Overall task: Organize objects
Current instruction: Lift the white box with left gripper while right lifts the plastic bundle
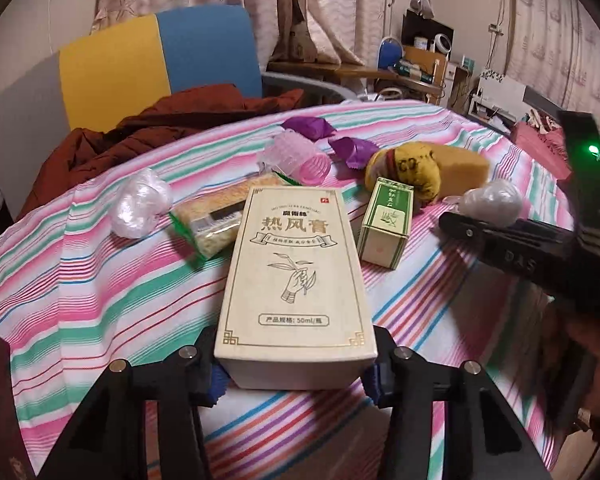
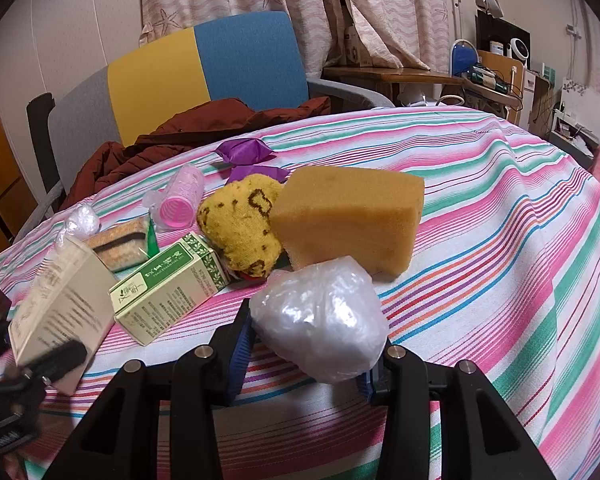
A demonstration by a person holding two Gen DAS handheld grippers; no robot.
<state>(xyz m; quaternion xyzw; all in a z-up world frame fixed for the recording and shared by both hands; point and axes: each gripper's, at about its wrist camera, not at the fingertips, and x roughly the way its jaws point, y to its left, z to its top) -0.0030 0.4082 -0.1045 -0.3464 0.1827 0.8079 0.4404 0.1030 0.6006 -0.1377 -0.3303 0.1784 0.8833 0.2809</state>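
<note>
Striped cloth covers the worktop (image 1: 100, 280), and almost everything on it looks unsorted to me. My left gripper (image 1: 296, 376) is clamped on the near end of the cream box (image 1: 296, 272); its blue pads sit against both sides of the box. My right gripper (image 2: 304, 356) is closed around a plastic bundle (image 2: 320, 316), near the front of the cloth.

Beyond them lie the green box (image 2: 168, 292), the sponge (image 2: 352, 216), the yellow pouch (image 2: 240, 228), a pink roller (image 2: 180, 204), two purple wrappers (image 1: 308, 126), a packet (image 1: 216, 216) and a second plastic bundle (image 1: 140, 204), all loose and close together in mid-worktop. I see no bin or tray, so I cannot tell where things belong. My judgement: the task is early, two items in hand, the rest untouched.
</note>
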